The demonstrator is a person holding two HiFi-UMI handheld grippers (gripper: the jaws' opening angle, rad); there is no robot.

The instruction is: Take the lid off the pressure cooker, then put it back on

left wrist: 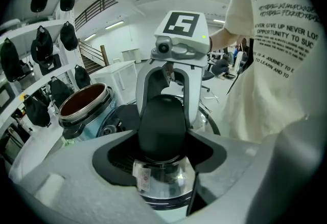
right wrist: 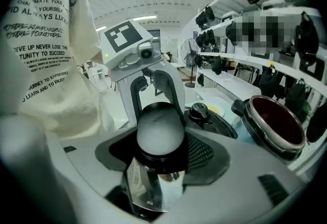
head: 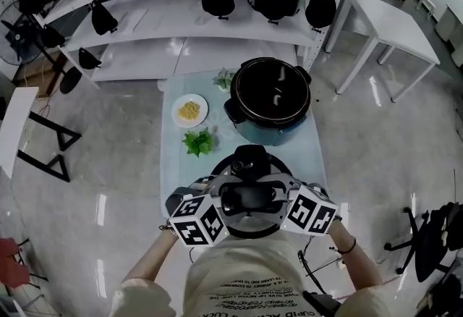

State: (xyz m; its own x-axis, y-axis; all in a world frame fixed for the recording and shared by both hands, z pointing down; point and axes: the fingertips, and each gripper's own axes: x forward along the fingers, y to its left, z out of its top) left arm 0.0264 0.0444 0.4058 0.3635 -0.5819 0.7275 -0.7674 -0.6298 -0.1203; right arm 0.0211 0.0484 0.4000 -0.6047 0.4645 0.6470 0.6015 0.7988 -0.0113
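Seen from above, an open pressure cooker [head: 269,98] stands at the upper centre on a pale table [head: 173,163]. Its lid [head: 249,158] is off, just below the pot at the frame's lower centre, over the table's near end. The left gripper [head: 223,197] and right gripper [head: 279,194] face each other, each pinching the lid's black handle [left wrist: 162,126] from opposite sides. A plate [head: 189,110] of yellow food and green leaves [head: 197,142] lie to the left.

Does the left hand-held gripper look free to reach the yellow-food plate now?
Probably not: the left hand-held gripper is shut on the lid handle, sharing the lid with the right hand-held gripper.
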